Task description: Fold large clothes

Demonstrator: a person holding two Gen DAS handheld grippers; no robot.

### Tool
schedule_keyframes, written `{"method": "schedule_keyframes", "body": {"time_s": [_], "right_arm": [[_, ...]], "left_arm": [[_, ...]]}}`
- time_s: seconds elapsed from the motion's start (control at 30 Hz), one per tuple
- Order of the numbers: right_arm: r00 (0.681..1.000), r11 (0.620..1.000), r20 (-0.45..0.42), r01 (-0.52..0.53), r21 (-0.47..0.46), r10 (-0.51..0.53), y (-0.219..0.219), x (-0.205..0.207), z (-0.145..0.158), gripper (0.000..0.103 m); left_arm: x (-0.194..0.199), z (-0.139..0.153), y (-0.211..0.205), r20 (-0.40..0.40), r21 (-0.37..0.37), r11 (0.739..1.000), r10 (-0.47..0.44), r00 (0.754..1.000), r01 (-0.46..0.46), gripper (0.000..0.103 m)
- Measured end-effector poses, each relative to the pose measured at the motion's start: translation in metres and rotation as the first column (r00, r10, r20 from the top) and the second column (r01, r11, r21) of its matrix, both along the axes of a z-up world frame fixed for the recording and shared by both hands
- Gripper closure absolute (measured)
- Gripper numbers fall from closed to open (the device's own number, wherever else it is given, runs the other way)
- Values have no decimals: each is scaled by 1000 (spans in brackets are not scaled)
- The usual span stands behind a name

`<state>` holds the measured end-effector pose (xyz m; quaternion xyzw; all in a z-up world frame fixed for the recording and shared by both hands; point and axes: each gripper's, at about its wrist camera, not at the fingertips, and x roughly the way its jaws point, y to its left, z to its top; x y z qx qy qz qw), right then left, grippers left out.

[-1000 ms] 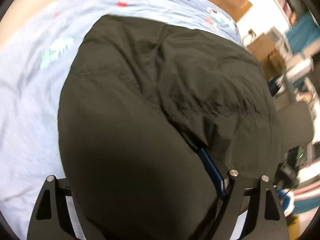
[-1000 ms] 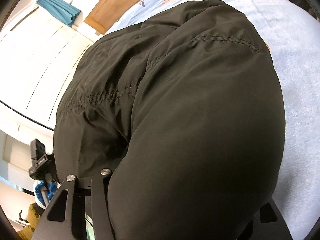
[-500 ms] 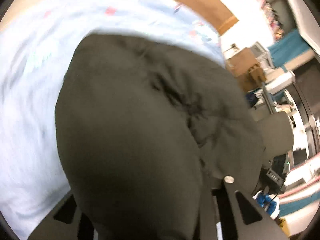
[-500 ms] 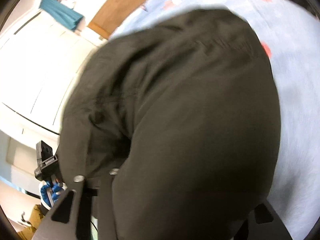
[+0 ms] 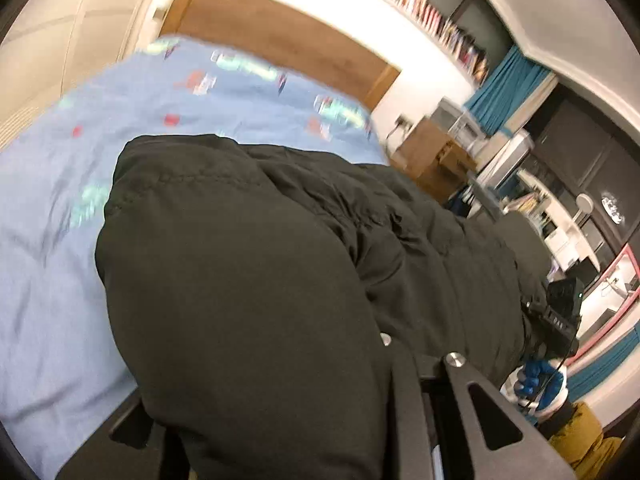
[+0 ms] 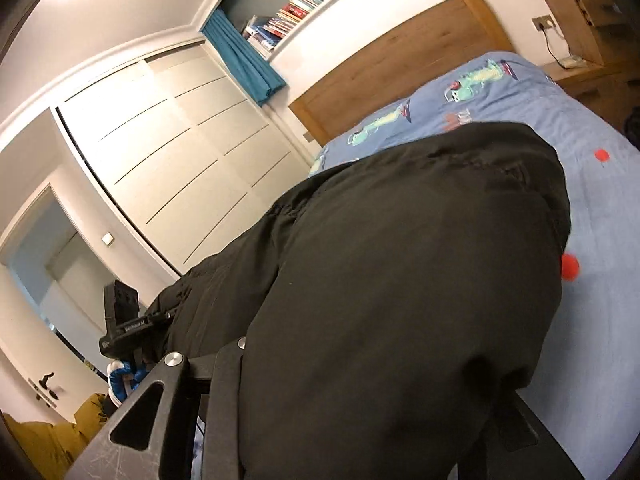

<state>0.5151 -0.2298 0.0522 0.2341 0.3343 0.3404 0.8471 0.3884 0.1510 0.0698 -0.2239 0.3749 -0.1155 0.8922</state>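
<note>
A dark padded jacket lies across the blue bed sheet, its near edge raised off the bed. My left gripper is shut on that edge, and cloth bulges over and hides its fingertips. In the right wrist view the same jacket drapes over my right gripper, whose jaws are closing with the cloth pinched between them. Each view shows the other gripper at the jacket's far corner: the right one and the left one, each held by a blue-gloved hand.
A wooden headboard stands at the far end of the bed. White wardrobe doors run along one side. Cardboard boxes and a wooden nightstand stand on the other. Bare sheet shows beyond the jacket.
Both grippers have risen and tilted up, lifting the jacket's near edge. The left jaws went from wide open to shut on the cloth. The right jaws narrowed on it.
</note>
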Motion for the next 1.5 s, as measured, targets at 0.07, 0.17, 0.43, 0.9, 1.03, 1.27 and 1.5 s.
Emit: {"method": "schedule_keyframes", "body": {"time_s": [0.07, 0.17, 0.43, 0.9, 1.03, 1.27, 1.5], "right_arm": [[997, 998, -67, 33, -51, -36, -5, -4, -33, 72], [973, 978, -191, 93, -185, -129, -1, 3, -88, 68], [930, 939, -239, 214, -268, -280, -50, -26, -103, 15], [887, 823, -153, 323, -467, -435, -97, -143, -49, 13], [915, 837, -115, 295, -461, -386, -69, -184, -29, 12], [961, 853, -49, 218, -474, -273, -13, -248, -12, 10], [970, 846, 39, 229, -482, -241, 12, -308, 15, 6]], "left_arm": [[2, -43, -10, -103, 42, 999, 11, 995, -7, 84], [-8, -98, -6, -203, 98, 995, 31, 979, -11, 76], [-55, -97, 61, -233, -97, 993, 38, 972, -62, 42], [-179, -42, 119, -186, 10, 956, 291, 938, -294, 40], [-211, -22, 86, -153, 121, 949, 309, 939, -292, 40], [-273, 8, 2, -53, 309, 909, 311, 949, -280, 40], [-329, 30, -64, 34, 409, 867, 296, 954, -284, 40]]}}
